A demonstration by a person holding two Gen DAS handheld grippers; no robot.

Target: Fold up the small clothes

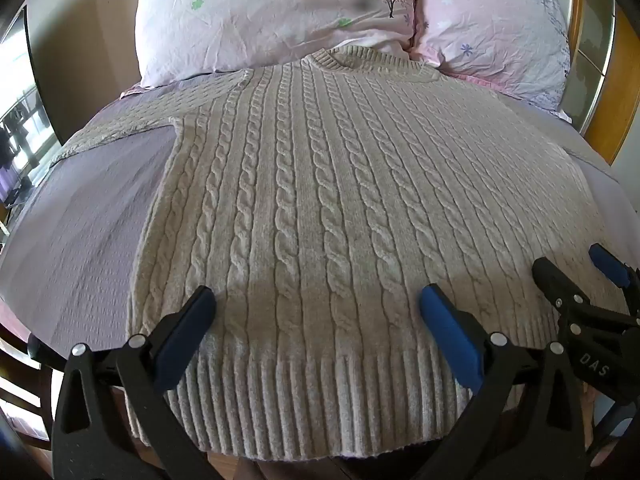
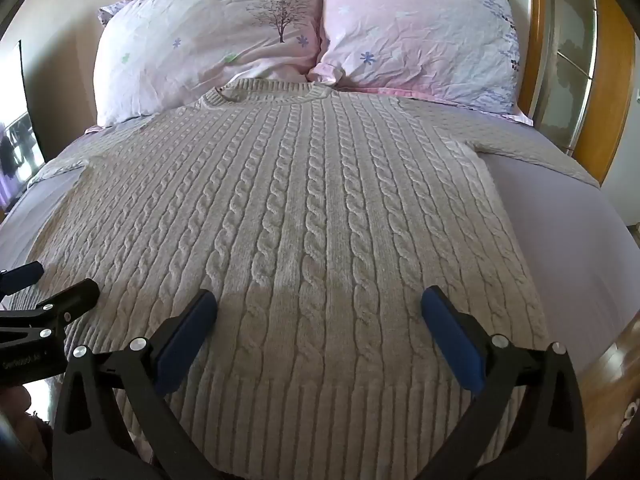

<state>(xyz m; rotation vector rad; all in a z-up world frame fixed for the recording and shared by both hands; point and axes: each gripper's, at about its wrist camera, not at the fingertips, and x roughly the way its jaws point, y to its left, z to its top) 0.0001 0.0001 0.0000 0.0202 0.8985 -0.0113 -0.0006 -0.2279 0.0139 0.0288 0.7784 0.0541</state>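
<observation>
Cream cable-knit sweater (image 1: 320,200) lies flat and face up on the pale lilac textured bedsheet (image 1: 80,220), its round ribbed collar (image 1: 340,58) at twelve o'clock touching the pillows and its ribbed hem (image 1: 312,392) at six o'clock, draped over the near edge of the bed. One sleeve (image 1: 120,124) stretches out toward ten o'clock in my left wrist view, the other sleeve (image 2: 532,148) toward two o'clock in my right wrist view. My left gripper (image 1: 318,300) hovers over the hem end with its blue-padded fingers (image 1: 448,324) spread wide and nothing between them. My right gripper (image 2: 320,300) sits just beside it, at three o'clock from the left one, also spread wide and empty above the lower part of the knit; whether either pad touches the wool I cannot tell. Beyond the collar, two wrinkled pink pillows with small flowers and a printed tree (image 2: 208,40) lean side by side against the head of the bed. A wooden-framed glass panel (image 2: 580,60) stands at about two o'clock.
</observation>
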